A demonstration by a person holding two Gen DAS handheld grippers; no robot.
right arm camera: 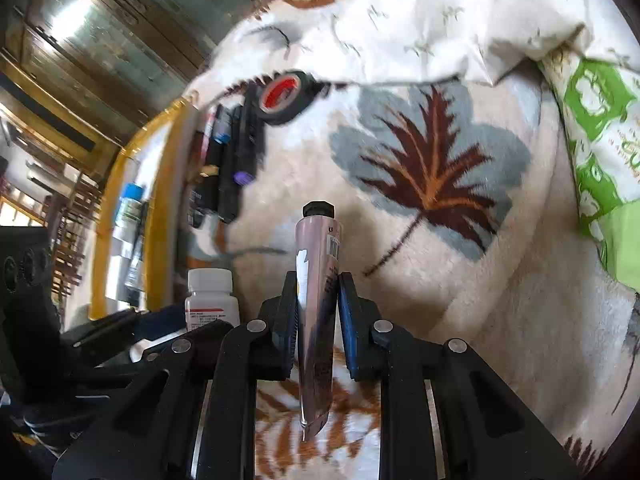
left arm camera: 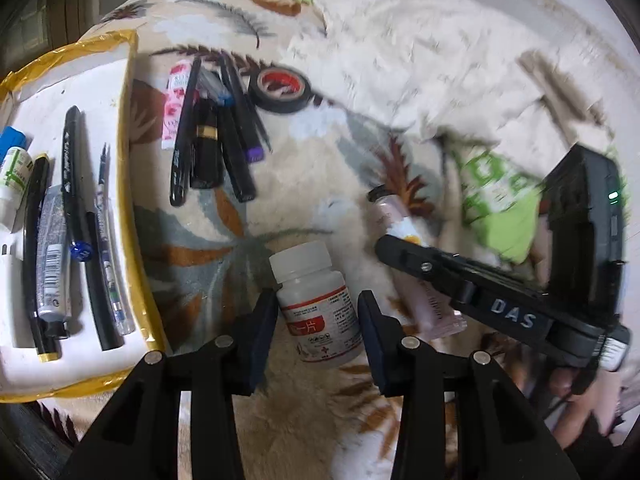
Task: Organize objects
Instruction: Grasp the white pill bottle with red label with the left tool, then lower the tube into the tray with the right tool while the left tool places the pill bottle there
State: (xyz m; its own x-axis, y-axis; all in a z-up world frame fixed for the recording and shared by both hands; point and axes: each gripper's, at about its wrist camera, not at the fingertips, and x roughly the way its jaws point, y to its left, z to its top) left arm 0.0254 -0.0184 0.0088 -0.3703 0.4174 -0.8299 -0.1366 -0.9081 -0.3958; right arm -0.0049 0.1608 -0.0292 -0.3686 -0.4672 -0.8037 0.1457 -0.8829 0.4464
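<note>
Bottle (left arm camera: 316, 304) lies on its side on the blanket (left arm camera: 304, 184), white cap pointing away, between the pads of the left gripper (left arm camera: 318, 316); the jaws have closed in around it, though from the left wrist view a sliver of gap shows on each side, so I cannot say the pads are pressing yet. Lifting now could roll the round body out of the jaws, since the hold would sit low on the label rather than across the middle. Just beside it, the right gripper (right arm camera: 318, 312) is clamped on the pink tube (right arm camera: 318, 280), cap forward, crimped tail hanging toward the camera. That grip is on soft, flat tube wall, so a harder squeeze may buckle it or let it swivel. The two tools stand close; a swing of either could knock the other or nudge the bottle away. Further off, the tray (left arm camera: 132, 184) with its yellow rim already holds pens and tubes in a row, and a crowded drop there could scatter them. The pile of pens (left arm camera: 216, 136) and the tape (left arm camera: 280, 90) wait beyond, loose on plush cloth that may snag a pad.
</note>
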